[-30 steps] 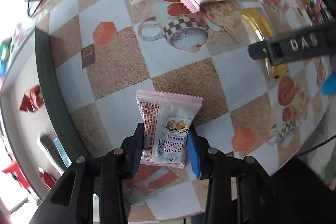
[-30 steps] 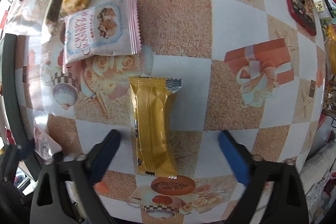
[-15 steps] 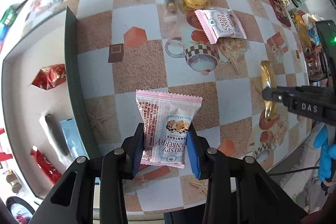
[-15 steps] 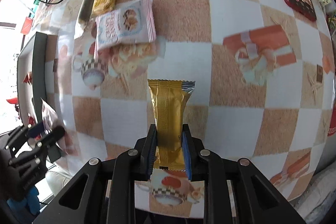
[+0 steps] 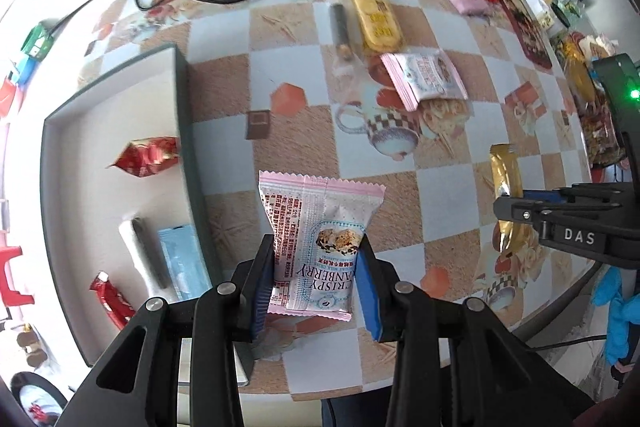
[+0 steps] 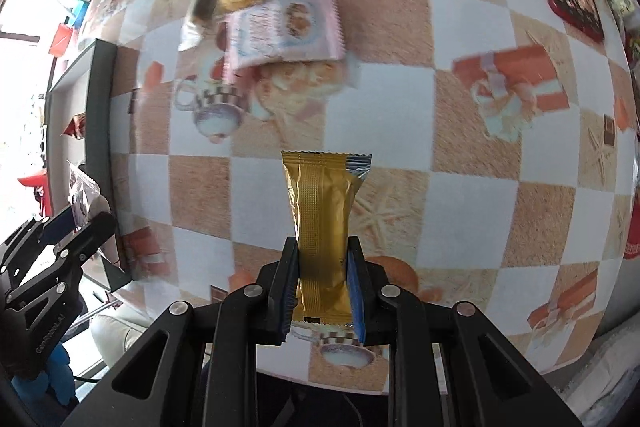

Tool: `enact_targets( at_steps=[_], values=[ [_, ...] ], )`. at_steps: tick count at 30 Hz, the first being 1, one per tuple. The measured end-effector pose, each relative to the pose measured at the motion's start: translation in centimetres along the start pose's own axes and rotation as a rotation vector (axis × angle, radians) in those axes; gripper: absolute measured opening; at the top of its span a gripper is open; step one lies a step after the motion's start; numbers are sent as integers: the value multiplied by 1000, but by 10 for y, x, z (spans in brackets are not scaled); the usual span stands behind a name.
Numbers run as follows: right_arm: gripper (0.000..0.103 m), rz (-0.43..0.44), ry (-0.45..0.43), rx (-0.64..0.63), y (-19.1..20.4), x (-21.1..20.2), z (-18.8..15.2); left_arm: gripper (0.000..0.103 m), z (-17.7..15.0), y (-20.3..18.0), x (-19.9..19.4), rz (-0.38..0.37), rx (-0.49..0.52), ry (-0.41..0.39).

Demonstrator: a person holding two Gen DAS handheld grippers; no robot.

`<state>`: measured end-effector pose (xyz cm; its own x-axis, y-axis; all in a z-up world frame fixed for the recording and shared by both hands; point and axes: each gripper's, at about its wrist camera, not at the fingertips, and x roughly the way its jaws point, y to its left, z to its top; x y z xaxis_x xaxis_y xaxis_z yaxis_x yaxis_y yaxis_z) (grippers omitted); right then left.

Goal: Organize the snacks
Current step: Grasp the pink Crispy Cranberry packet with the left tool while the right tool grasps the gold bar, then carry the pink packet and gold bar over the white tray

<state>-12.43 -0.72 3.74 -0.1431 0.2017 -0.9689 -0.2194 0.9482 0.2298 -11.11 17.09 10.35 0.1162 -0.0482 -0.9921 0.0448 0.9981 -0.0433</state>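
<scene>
Above the checkered surface (image 5: 452, 187), beside the tray (image 5: 182, 115) — left gripper (image 5: 316, 287) clamps the pink cranberry packet (image 5: 320, 243), right gripper (image 6: 323, 287) the gold bar (image 6: 322, 223) — light, crinkly, slippery wrappers best pinched across mid-body.

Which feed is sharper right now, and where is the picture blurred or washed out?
Left wrist view is sharper: print on the pink cranberry packet reads clearly, though the area left of the grey tray is blown out white. Right wrist view is motion-smeared across the tablecloth and far snacks; only the gold bar looks crisp. Both bend at the edges.
</scene>
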Motion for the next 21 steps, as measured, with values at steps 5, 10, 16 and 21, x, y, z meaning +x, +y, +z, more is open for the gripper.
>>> enact_targets(
  at_steps=[5, 10, 16, 21],
  values=[
    [24, 1, -13, -47, 33, -2, 10, 41, -6, 21, -7, 5, -40, -26],
    [24, -3, -19, -91, 65, 1, 21, 41, -9, 43, -8, 7, -89, -40],
    [24, -6, -26, -138, 97, 2, 31, 41, -11, 69, -13, 12, -133, -59],
    [24, -5, -27, -188, 118, -2, 36, 41, -14, 92, -17, 19, -176, -78]
  ],
)
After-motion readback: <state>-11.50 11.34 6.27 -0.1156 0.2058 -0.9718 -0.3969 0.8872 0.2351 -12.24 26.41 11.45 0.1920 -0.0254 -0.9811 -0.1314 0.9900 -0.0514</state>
